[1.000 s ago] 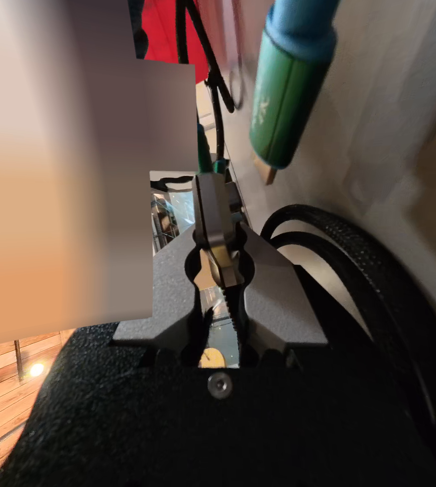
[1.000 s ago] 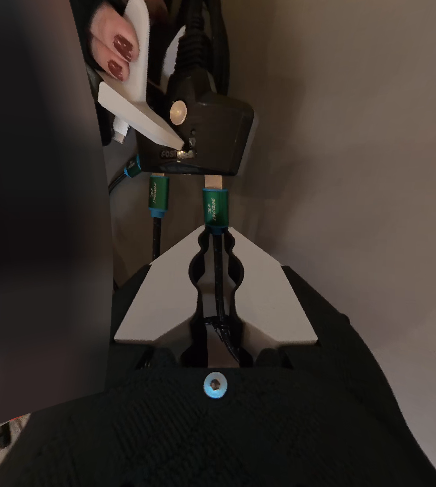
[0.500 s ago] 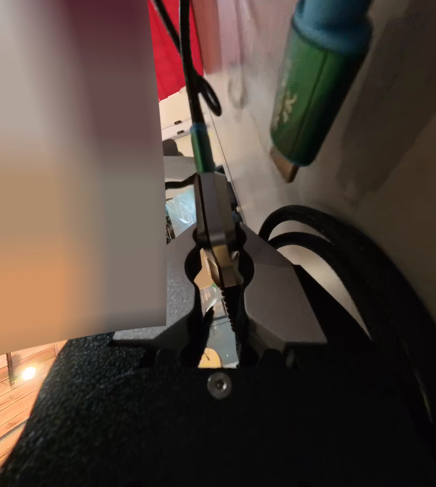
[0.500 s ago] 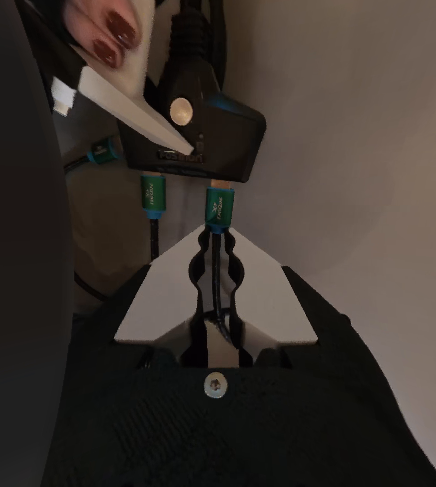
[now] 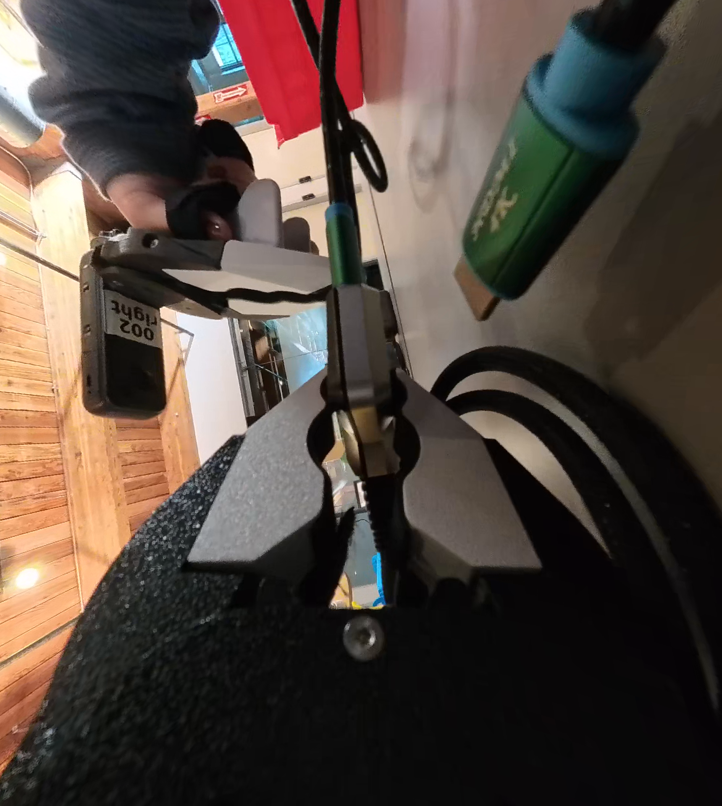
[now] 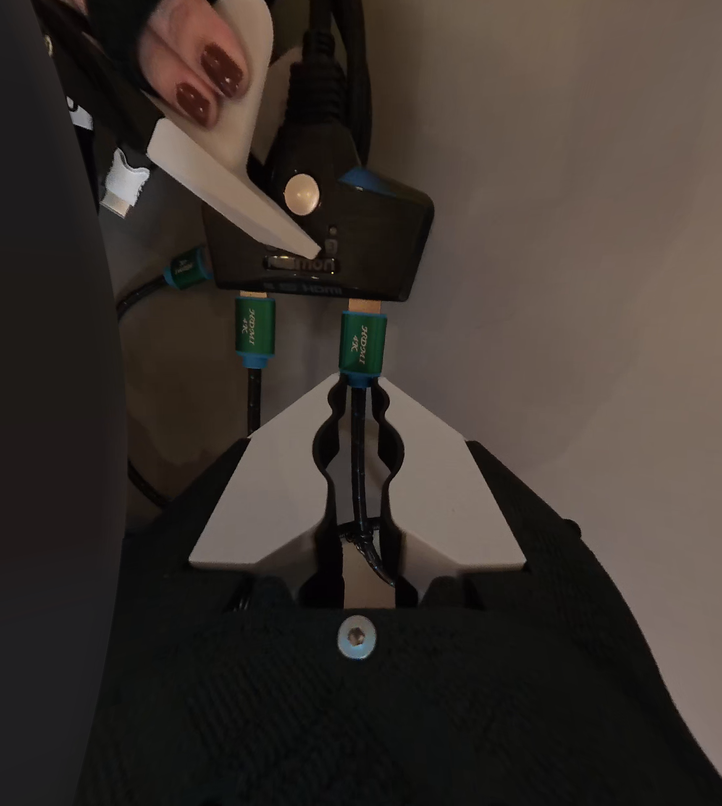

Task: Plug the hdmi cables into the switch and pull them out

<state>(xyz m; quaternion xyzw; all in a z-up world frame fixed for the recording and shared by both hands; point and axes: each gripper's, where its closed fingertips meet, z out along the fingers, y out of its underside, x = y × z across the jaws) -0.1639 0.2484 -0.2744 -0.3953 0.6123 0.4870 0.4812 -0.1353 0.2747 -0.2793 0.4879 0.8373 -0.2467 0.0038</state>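
Holding switch point(image 6: 385, 244) with left tongs point(image 5: 361, 384), cable point(image 6: 358, 453) with right tongs point(image 6: 359, 384), both clamped; nudging green plug point(image 6: 361, 344) closer, not fully in yet

The switch point(image 6: 319, 244) sits ahead of the right gripper point(image 6: 357, 384), two plugs point(image 6: 254, 329) side by side in its near edge.

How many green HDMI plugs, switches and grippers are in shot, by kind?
Green HDMI plugs: 3
Black switch: 1
Grippers: 2 (left gripper clamped on the switch, right gripper closed on one plug's cable)
Total: 6
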